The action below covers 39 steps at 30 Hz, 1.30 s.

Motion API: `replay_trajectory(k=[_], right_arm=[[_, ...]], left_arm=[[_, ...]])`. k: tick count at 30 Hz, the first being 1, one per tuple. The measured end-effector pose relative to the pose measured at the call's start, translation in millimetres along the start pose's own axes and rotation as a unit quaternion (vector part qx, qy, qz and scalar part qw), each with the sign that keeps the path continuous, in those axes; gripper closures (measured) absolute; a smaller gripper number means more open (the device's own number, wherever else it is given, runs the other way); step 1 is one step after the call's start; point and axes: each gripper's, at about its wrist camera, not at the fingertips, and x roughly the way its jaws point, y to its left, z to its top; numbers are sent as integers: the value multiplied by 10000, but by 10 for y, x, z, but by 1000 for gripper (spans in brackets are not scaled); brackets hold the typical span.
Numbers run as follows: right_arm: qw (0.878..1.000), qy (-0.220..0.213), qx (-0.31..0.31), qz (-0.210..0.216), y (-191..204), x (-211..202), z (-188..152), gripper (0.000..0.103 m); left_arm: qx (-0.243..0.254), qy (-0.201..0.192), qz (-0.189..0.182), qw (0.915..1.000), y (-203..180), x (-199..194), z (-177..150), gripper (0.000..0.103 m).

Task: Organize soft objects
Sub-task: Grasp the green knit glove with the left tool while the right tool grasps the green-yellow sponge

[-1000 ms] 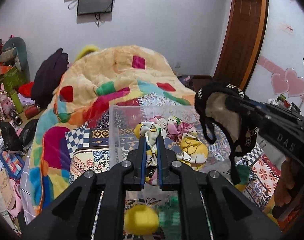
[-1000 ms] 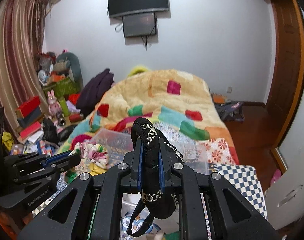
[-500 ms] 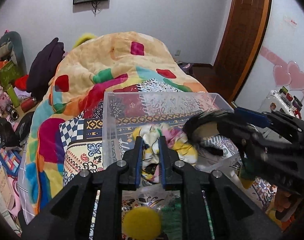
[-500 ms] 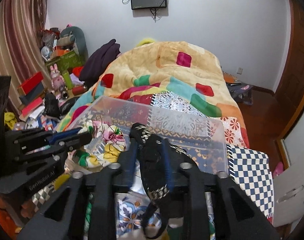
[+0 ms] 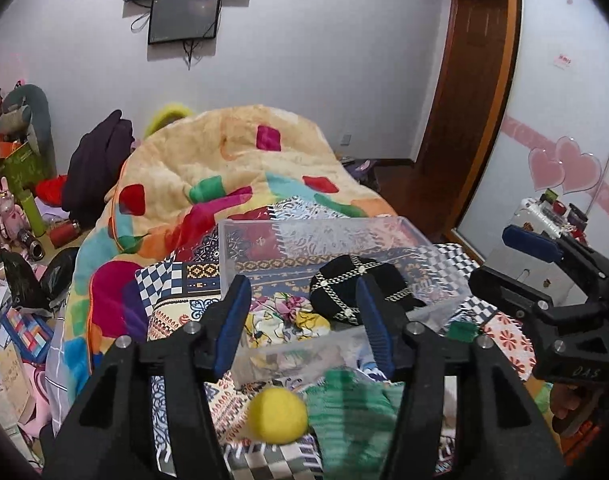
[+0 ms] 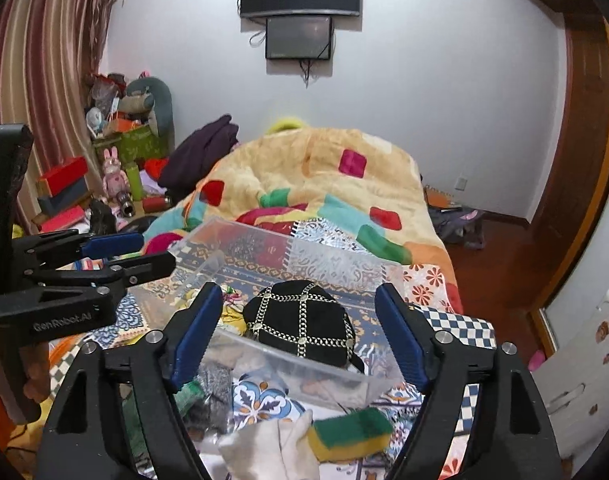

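A clear plastic bin [image 5: 324, 236] [image 6: 304, 258] sits on the bed. Inside lie a black chain-trimmed pouch [image 5: 356, 288] [image 6: 300, 320] and a floral cloth [image 5: 288, 318] [image 6: 228, 300] to its left. My left gripper [image 5: 302, 322] is open and empty above the bin's near side. My right gripper [image 6: 298, 334] is open and empty just above the pouch. On the bed in front of the bin lie a yellow ball [image 5: 278, 414], a green knit cloth [image 5: 352, 416], a green-yellow sponge [image 6: 350, 432] and a white cloth [image 6: 272, 452].
A patchwork quilt [image 5: 232, 168] covers the bed beyond the bin. Clutter of boxes and toys [image 6: 116, 168] fills the left side. A wooden door frame [image 5: 476, 100] stands at the right. A white appliance [image 6: 580, 364] is at lower right.
Both grippers opened and pulled back. The floral cloth dropped from the left gripper and the black pouch from the right; both now lie in the bin.
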Motion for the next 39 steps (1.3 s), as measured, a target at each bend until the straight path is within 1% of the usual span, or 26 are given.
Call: replay_trajectory(k=[3,5,8,11,16,20,25,29,34,35,37,38,39], right_arm=[[9998,-80,152,-27,-73,-99,-79,22],[9997,-80,221,-73,-102,-131,-134,22],[9991,-13,382,-191,-167,-154,-256,22],[9978,184,521,-364,-238,-100,-414,22],[9947,544,761,-426,-337,-2,-662,22],[9914,706,1026,-412,-438,13,-839,22],[9852,1001,1363,-292,-554,114,-987,22],[9834,1101,1433,-181,-554,160,-1018,22],[9846,1115,1343,-36,-530,215,-989,22],[9847,1129,1331,7,-542,251,-987,23],[9846,1160,1305,40,-539,293,-985,37],[9843,1202,1291,72,-534,327,-977,40],[9842,1209,1286,101,-532,339,-980,40]], left_arm=[[25,-51,-64,10000,-46,-115,-87,40],[49,-33,-70,10000,-68,-145,-149,39],[73,116,-139,9998,-95,-158,-282,35],[110,304,-197,9993,-135,-130,-430,34],[105,676,-276,9973,-193,-20,-672,34],[-39,930,-400,9949,-192,60,-810,32],[-4,1107,-445,9929,-250,143,-919,31],[22,1214,-452,9916,-271,213,-992,31],[-134,1271,-506,9905,-211,259,-1052,31],[-184,1264,-527,9904,-188,257,-1057,31],[-238,1247,-542,9904,-147,258,-1059,31],[-254,1244,-556,9904,-132,260,-1061,34],[-271,1244,-575,9902,-121,266,-1063,41]])
